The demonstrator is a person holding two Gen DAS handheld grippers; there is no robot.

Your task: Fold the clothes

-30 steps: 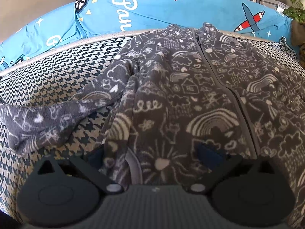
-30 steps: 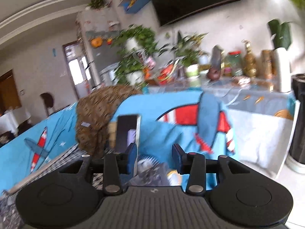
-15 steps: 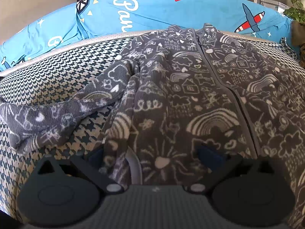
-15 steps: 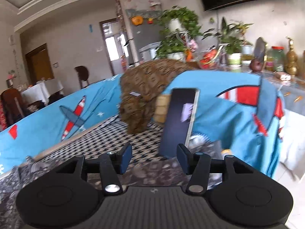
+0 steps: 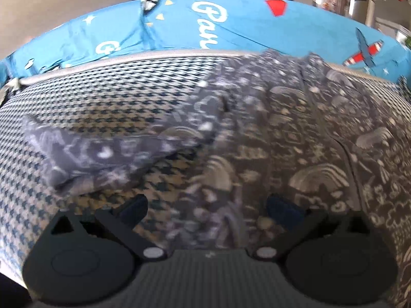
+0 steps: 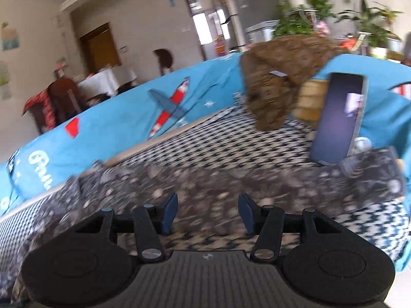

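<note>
A dark grey fleece jacket (image 5: pixel 295 133) with white doodle print and a centre zip lies spread on a houndstooth cushion (image 5: pixel 108 95). Its left sleeve (image 5: pixel 108 154) stretches out to the left. My left gripper (image 5: pixel 205 208) is open and empty just above the jacket's lower left hem. In the right wrist view the jacket (image 6: pixel 205 179) lies below my right gripper (image 6: pixel 208 210), which is open and empty; its right sleeve (image 6: pixel 367 177) reaches to the right.
A blue cover with plane prints (image 5: pixel 231 23) drapes the sofa back behind the cushion (image 6: pixel 231 143). A brown knitted garment (image 6: pixel 282 77) hangs over the backrest, next to a propped phone (image 6: pixel 339 118). Plants, a fridge and dining chairs stand beyond.
My left gripper shifted left, toward the jacket's left edge and sleeve. My right gripper swung down and left from the room to face the jacket and cushion.
</note>
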